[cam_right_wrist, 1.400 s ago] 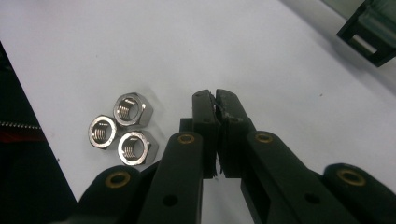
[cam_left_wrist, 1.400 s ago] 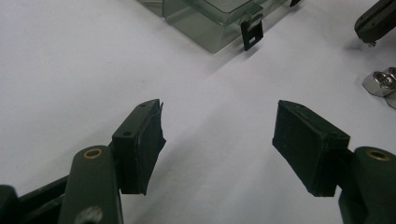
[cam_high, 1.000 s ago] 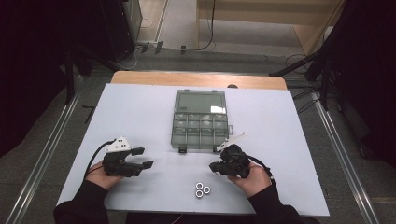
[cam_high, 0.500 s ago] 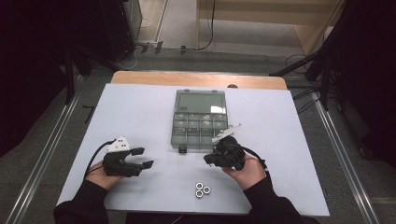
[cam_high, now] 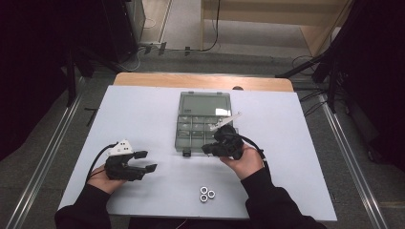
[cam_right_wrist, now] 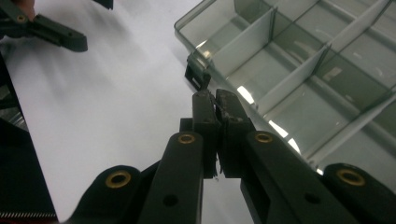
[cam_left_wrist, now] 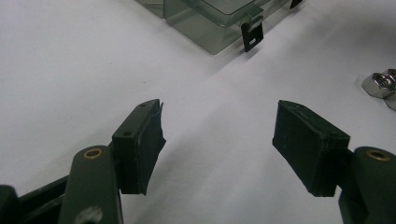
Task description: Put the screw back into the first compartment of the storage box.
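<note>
A clear grey organizer box [cam_high: 203, 121] with empty compartments lies open in the middle of the white table [cam_high: 143, 109]. My right gripper [cam_high: 206, 149] hovers at the box's near right corner with its jaws pressed together. In the right gripper view the right gripper [cam_right_wrist: 215, 100] is shut, with nothing I can make out between its pads, just above the box's black latch [cam_right_wrist: 196, 77]. My left gripper [cam_high: 145, 161] rests near the front left, open and empty. The left gripper view shows the left gripper [cam_left_wrist: 217, 135] wide apart over bare table. Three metal nuts [cam_high: 206, 193] lie near the front edge.
The box's lid [cam_high: 205, 102] lies flat behind the compartments. The nuts [cam_left_wrist: 380, 84] sit to the right of the left jaws, and the box's corner [cam_left_wrist: 210, 28] lies ahead of them. A wooden tabletop strip [cam_high: 200, 80] runs along the far edge, with cables on the floor beyond.
My right hand has moved away from me and slightly up, from beside the box's near right corner to over its front edge. The left hand has stayed still.
</note>
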